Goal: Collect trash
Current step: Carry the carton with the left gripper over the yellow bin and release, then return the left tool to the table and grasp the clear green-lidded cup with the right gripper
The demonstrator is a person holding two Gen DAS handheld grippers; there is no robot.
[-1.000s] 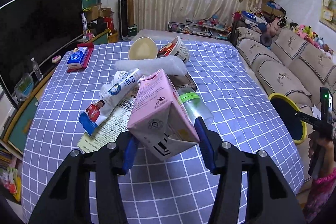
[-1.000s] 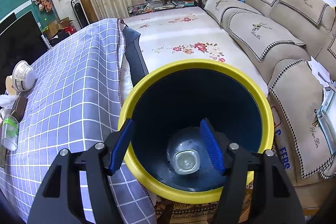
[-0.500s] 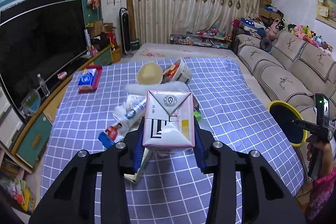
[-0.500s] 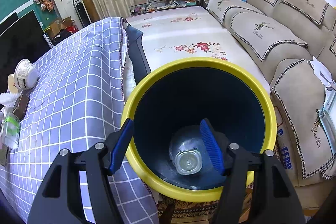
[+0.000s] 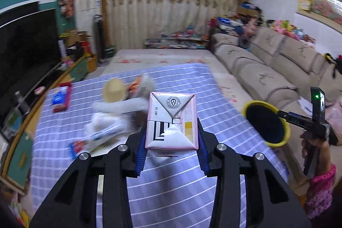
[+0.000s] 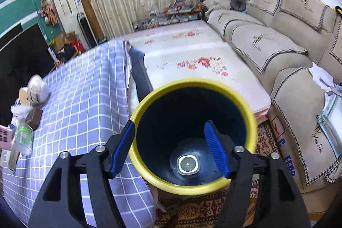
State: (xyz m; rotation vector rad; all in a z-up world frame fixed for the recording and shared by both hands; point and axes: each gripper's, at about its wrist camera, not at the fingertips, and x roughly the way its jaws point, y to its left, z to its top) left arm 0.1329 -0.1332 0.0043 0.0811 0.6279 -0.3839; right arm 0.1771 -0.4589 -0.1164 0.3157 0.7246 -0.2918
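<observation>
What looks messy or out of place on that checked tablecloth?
A heap of litter sprawls across the checked tablecloth: a tipped paper bowl, wrappers, crumpled tissue. The pink carton is dented where the left gripper squeezes it.

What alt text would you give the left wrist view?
The left gripper clamps a pink carton above a checked tablecloth strewn with blurred trash. At right, the right gripper holds a yellow-rimmed bin.
</observation>
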